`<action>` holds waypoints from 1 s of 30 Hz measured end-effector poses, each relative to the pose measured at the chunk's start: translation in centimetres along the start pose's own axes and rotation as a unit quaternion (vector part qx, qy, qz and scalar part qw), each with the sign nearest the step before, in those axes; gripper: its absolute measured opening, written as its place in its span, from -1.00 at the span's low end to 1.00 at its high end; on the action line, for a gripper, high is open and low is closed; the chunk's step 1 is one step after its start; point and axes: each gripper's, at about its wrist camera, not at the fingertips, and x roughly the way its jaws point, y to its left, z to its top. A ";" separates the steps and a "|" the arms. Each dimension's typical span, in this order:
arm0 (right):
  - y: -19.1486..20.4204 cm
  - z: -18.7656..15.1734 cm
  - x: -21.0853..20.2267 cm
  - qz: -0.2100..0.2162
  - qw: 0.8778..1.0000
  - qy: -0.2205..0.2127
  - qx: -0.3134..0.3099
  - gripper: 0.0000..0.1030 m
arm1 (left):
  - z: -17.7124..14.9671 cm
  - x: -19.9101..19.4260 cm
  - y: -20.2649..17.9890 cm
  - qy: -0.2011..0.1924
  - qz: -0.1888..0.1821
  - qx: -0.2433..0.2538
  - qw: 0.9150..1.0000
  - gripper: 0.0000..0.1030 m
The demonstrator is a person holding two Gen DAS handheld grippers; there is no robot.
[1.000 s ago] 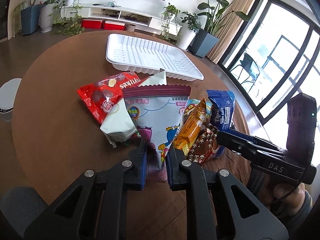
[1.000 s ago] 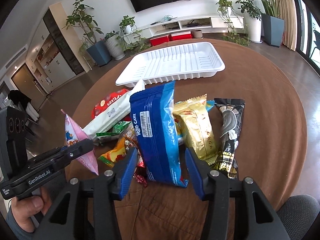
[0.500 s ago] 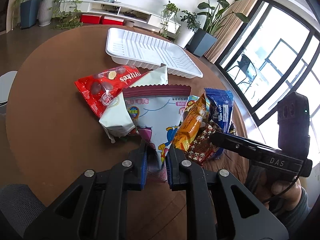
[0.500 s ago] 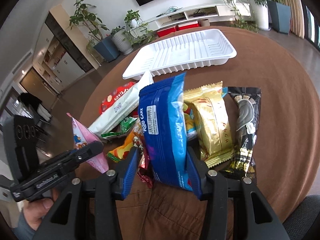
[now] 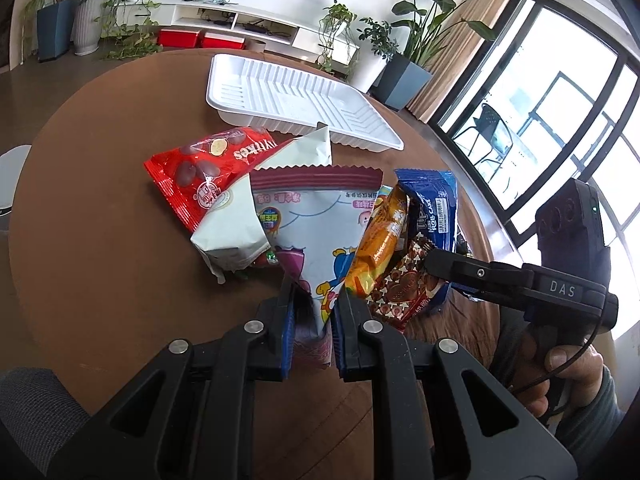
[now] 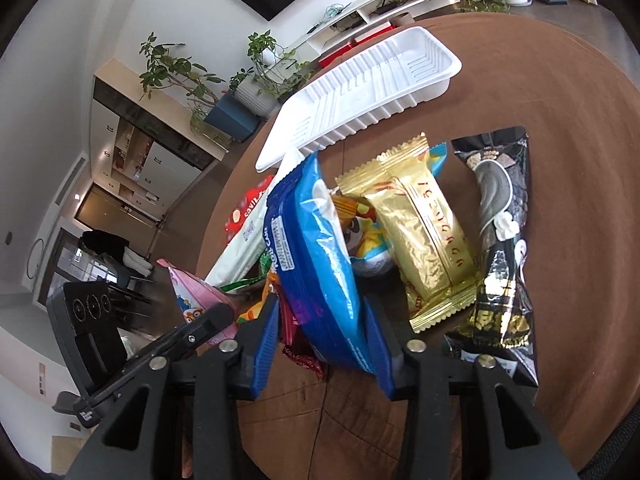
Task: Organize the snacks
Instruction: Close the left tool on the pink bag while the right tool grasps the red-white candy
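Observation:
My left gripper (image 5: 313, 312) is shut on the bottom corner of a pink cartoon snack bag (image 5: 316, 224), held above the round brown table (image 5: 100, 240). My right gripper (image 6: 320, 320) is shut on a blue roll-cake packet (image 6: 316, 248), lifted and tilted left. The right gripper also shows in the left wrist view (image 5: 434, 262), with the blue packet (image 5: 436, 208) in it. A pile of snacks lies below: a red bag (image 5: 204, 176), a white pouch (image 5: 240, 220), an orange bar (image 5: 380, 248). An empty white tray (image 5: 296, 100) sits beyond the pile.
A gold packet (image 6: 424, 224) and a black packet (image 6: 500, 232) lie on the table right of the blue one. The white tray (image 6: 360, 96) is at the far side. Plants, a TV shelf and windows surround the table.
The right gripper has lifted and tilted leftward with the blue packet. The left gripper still holds the pink bag, with the view shifted slightly closer to the pile.

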 end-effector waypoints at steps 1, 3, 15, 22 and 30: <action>-0.1 0.1 0.2 0.002 1.000 0.001 0.000 -0.28 | -0.1 0.0 -0.1 0.002 0.000 0.001 1.000 -0.73; -0.4 0.1 0.4 0.005 1.000 0.003 0.002 -0.36 | -0.1 0.0 -0.1 0.003 0.002 0.001 1.000 -0.74; -1.4 0.7 0.3 0.023 1.000 -0.004 0.020 -0.70 | 0.0 0.1 0.1 0.001 -0.005 0.001 1.000 -0.75; 0.0 0.4 0.1 -0.057 0.998 -0.012 -0.026 -0.57 | 0.0 0.0 0.2 -0.001 -0.006 -0.001 1.000 -0.75; 3.5 -1.1 -2.1 -0.171 0.981 -0.040 -0.086 -0.05 | 0.0 0.0 0.4 -0.002 -0.005 -0.001 1.000 -0.75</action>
